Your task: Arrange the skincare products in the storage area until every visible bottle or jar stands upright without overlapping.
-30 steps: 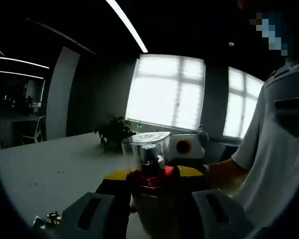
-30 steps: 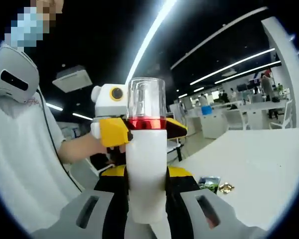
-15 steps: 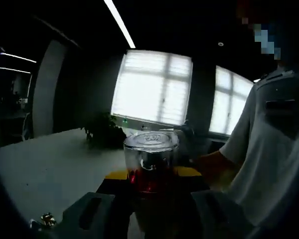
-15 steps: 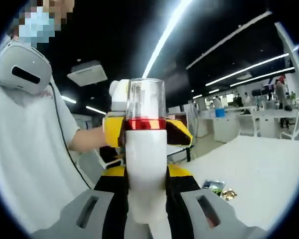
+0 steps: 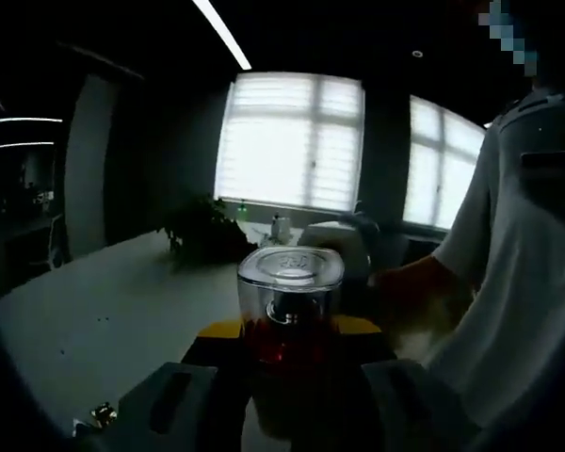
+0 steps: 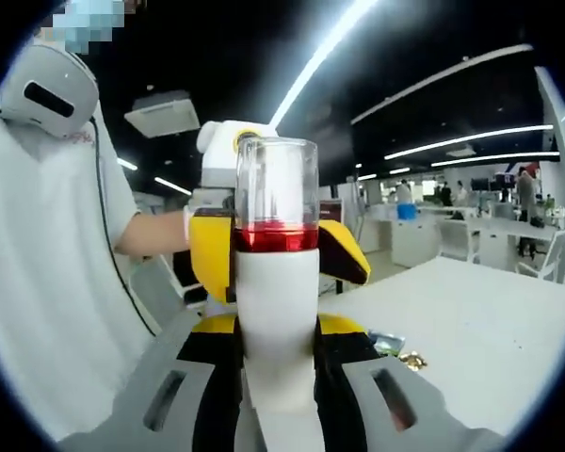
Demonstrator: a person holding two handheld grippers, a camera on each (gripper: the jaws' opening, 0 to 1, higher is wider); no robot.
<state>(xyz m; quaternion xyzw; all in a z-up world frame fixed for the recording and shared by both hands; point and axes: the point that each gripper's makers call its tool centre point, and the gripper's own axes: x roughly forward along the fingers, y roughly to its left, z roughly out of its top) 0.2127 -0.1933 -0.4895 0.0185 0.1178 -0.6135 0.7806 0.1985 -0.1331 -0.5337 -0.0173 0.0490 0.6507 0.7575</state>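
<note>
A white bottle [image 6: 278, 311] with a red band and a clear cap stands upright between the jaws of my right gripper [image 6: 278, 331], which is shut on its body. From behind, the yellow jaws of my left gripper [image 6: 278, 256] close on the red band from both sides. In the left gripper view the clear cap of the bottle [image 5: 290, 281] fills the gap of my left gripper [image 5: 290, 331], with the red band just below it. The bottle is held in the air above a white table [image 6: 490, 320].
Small foil packets [image 6: 402, 352] lie on the table, and one of these packets [image 5: 100, 412] shows low on the left. A potted plant [image 5: 203, 235] stands at the table's far side before bright windows. A person in a white shirt [image 6: 47, 282] is close by.
Both views have shifted with the hands. My left gripper now looks larger and nearer around the bottle's red band. The bottle stays in my right gripper.
</note>
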